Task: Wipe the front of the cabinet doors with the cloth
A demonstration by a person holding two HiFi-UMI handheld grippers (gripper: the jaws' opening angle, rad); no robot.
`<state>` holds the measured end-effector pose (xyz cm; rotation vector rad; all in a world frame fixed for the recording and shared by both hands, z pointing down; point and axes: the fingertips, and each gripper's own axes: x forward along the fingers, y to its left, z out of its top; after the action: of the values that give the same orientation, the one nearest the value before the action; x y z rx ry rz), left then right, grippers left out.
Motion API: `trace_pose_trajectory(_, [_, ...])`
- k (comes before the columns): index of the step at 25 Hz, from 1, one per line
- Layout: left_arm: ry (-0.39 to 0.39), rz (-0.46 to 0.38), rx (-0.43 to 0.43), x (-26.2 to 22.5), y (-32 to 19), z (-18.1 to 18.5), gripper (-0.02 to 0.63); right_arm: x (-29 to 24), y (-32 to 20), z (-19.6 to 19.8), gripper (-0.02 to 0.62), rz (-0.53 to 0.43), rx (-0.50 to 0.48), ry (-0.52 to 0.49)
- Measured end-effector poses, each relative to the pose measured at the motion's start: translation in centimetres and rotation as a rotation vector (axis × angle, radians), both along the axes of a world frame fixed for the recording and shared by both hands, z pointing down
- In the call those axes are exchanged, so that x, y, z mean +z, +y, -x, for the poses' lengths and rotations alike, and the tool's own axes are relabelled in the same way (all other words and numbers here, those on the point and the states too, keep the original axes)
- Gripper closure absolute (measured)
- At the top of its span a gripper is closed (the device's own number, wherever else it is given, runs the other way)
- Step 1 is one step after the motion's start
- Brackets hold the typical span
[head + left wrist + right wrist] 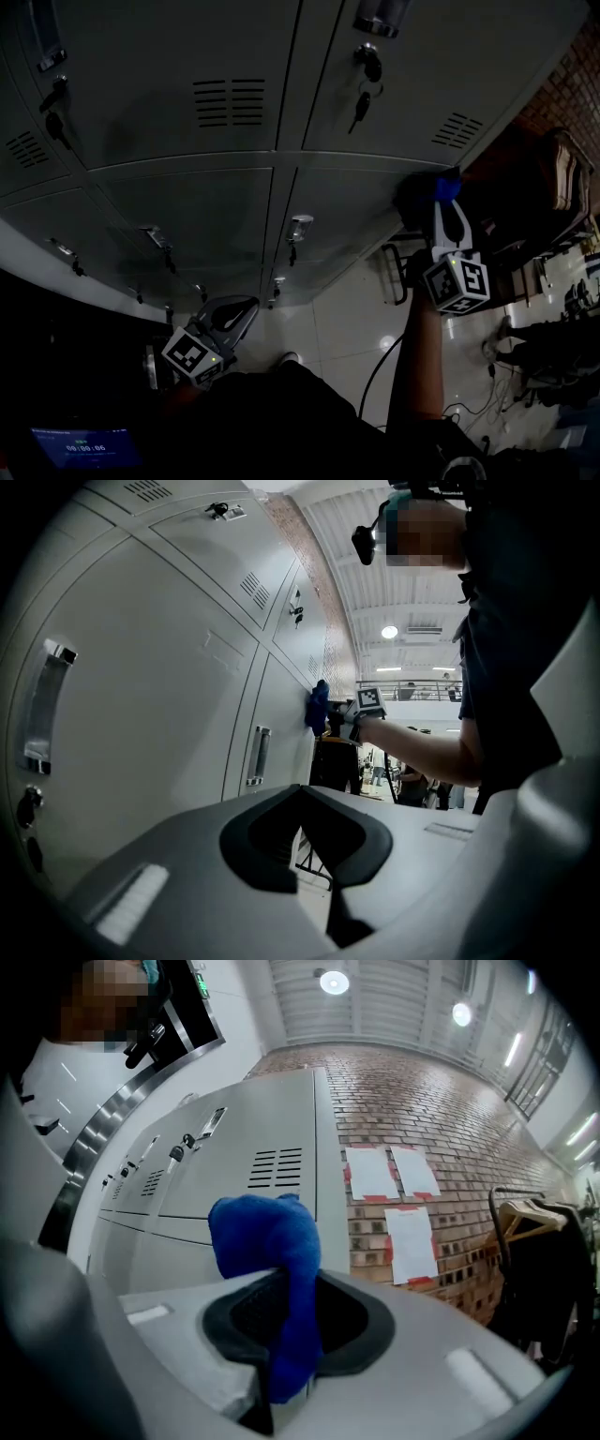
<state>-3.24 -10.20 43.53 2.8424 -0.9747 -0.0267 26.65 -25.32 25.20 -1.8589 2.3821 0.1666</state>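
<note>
Grey metal cabinet doors point(187, 206) with vents, handles and keyed locks fill the head view. My right gripper point(450, 214) reaches out to the right edge of the lockers, shut on a blue cloth point(447, 187) that lies against the door face. In the right gripper view the blue cloth point(267, 1232) bulges up from between the jaws of the right gripper point(291, 1279), with the locker doors point(253, 1138) behind. My left gripper point(230, 314) hangs low near my body, away from the doors. Its own view shows the left gripper point(302, 794) shut and holding nothing, with the cloth point(318, 708) far ahead.
A brick wall point(441, 1101) with taped paper sheets point(389, 1171) adjoins the lockers on the right. Chairs and a rack point(562, 178) stand there on the glossy tiled floor point(347, 319). A cable point(375, 370) trails on the floor. Keys point(364, 103) hang from locks.
</note>
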Motion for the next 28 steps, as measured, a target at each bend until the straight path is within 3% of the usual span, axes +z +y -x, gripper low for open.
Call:
trace_pose_trajectory(6, [-0.004, 0.007, 0.002, -0.2, 0.4, 0.3, 0.606, 0.1, 0.1, -1.3, 0.526, 0.011, 0.063, 0.011])
trace_pose_trajectory(10, [-0.002, 0.018, 0.010, 0.0, 0.9, 1.0, 0.606, 0.1, 1.5, 0.0, 0.526, -0.001, 0.057, 0.011])
trace_pose_trajectory(18, [0.005, 0.012, 0.003, 0.0, 1.3, 3.7, 0.606, 2.5, 5.0, 9.9, 0.526, 0.019, -0.141, -0.019])
trace_pose_trajectory(25, [0.022, 0.016, -0.026, 0.3, 1.7, 6.1, 0.605, 5.0, 5.8, 19.9, 0.526, 0.079, -0.386, 0.009])
trace_pose_trajectory(28, [0.020, 0.022, -0.033, 0.5, 2.0, 6.7, 0.605, 5.8, 5.3, 22.0, 0.526, 0.096, -0.421, 0.038])
